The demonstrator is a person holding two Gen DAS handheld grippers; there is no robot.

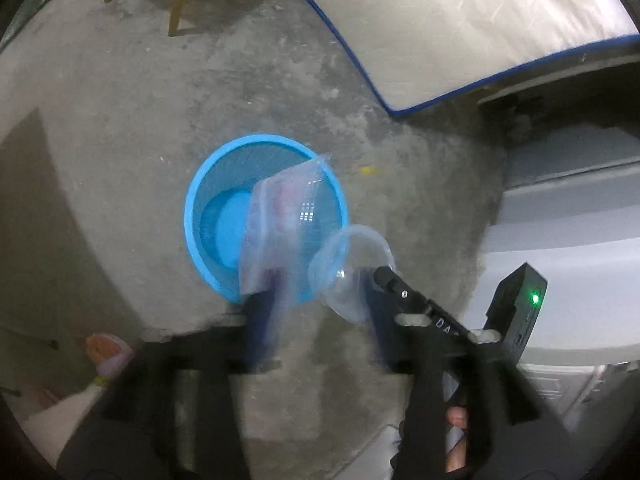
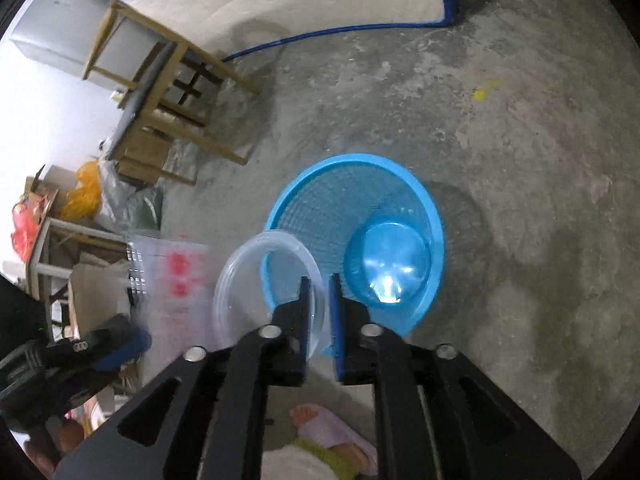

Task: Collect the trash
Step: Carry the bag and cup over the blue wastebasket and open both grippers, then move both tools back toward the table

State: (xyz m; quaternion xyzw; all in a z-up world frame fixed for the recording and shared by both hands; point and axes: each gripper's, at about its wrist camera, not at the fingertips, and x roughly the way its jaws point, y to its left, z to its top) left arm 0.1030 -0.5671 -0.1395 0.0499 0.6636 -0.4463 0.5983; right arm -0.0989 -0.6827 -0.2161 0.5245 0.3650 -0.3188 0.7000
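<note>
The right gripper [image 2: 320, 300] has its jaws a little apart, with the rim of a clear round lid [image 2: 266, 292] between them, so it can drop. The left gripper [image 1: 316, 300] is spread too, and a see-through plastic bag [image 1: 284, 228] is slipping off one finger. Both hang over the blue basket [image 1: 200, 216] on the floor, where trash goes. Farther off lies a mattress [image 1: 460, 20]

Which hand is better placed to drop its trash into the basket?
Probably right. The lid at its claw overlaps the basket in both views; the bag lies beside it in the right view.
</note>
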